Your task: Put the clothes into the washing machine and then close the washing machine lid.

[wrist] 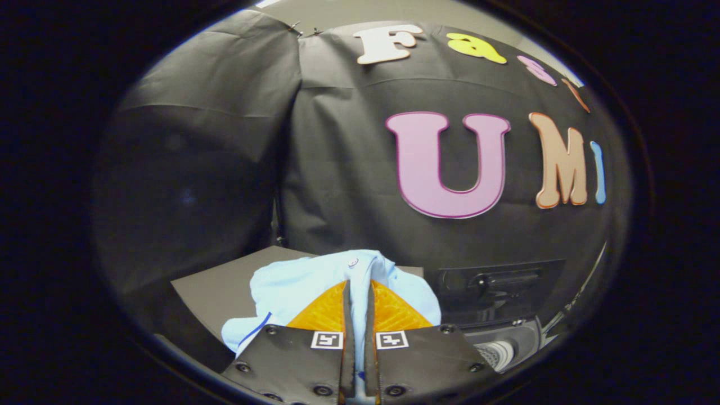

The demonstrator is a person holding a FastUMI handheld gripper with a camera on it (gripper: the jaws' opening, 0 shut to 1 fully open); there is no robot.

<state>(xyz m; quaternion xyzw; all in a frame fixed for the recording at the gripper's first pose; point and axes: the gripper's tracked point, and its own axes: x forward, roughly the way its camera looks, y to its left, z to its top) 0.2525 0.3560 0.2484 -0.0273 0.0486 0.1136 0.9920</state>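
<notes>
Clothes, in the form of a pale blue, soft cotton garment point(292, 287) with a small button and a thin darker blue trim line, hang bunched between the gripper point(358, 292), whose two fingers are clenched on a fold of the fabric with only a narrow gap left between them. The garment spills out to both sides of the fingers and just ahead of them, lifted above a flat dark grey tabletop point(225, 287) that lies beyond and below. It looks light and limp, likely to sag, drape and slip if only a thin edge is pinched; a thick gathered fold near the buttoned placket seems the surest place to hold. Off to the right of the fingers sits the dark washing machine point(495, 304), its raised lid with a handle bar standing behind a curved opening rim, apparently ready to receive the load. Black cloth walls close in the booth behind.
</notes>
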